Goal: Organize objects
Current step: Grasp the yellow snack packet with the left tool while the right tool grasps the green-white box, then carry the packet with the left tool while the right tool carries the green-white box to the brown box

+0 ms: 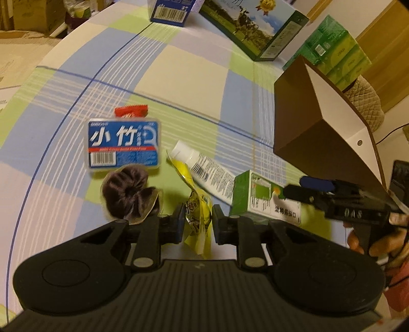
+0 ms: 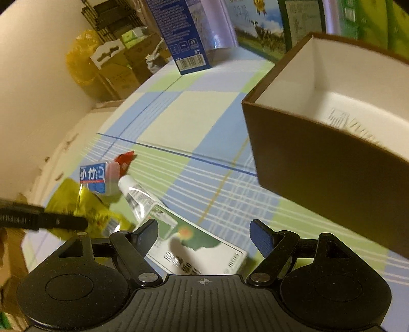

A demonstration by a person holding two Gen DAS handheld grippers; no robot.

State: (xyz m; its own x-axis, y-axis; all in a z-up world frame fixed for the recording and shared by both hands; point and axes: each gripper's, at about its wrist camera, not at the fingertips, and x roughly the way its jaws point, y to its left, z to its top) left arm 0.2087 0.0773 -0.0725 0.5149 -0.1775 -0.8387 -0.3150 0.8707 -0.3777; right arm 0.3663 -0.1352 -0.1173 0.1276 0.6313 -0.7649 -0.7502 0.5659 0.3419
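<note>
My left gripper (image 1: 198,221) is shut on a crinkled yellow packet (image 1: 196,201), which also shows at the left of the right wrist view (image 2: 87,212). On the checked tablecloth lie a blue floss box (image 1: 124,144), a red packet (image 1: 131,111) behind it, a dark hair scrunchie (image 1: 127,194), a white tube (image 1: 204,171) and a green-and-white carton (image 1: 255,199). My right gripper (image 2: 203,227) stands open just above that carton (image 2: 202,252), with nothing between its fingers. A brown box (image 2: 319,158) with a white inside stands open at the right.
A blue carton (image 1: 170,12), a green picture box (image 1: 255,28) and green tissue packs (image 1: 337,53) line the table's back. A quilted beige pot (image 1: 365,99) sits behind the brown box. The table's curved edge runs along the left. A hand (image 1: 370,242) holds the right gripper.
</note>
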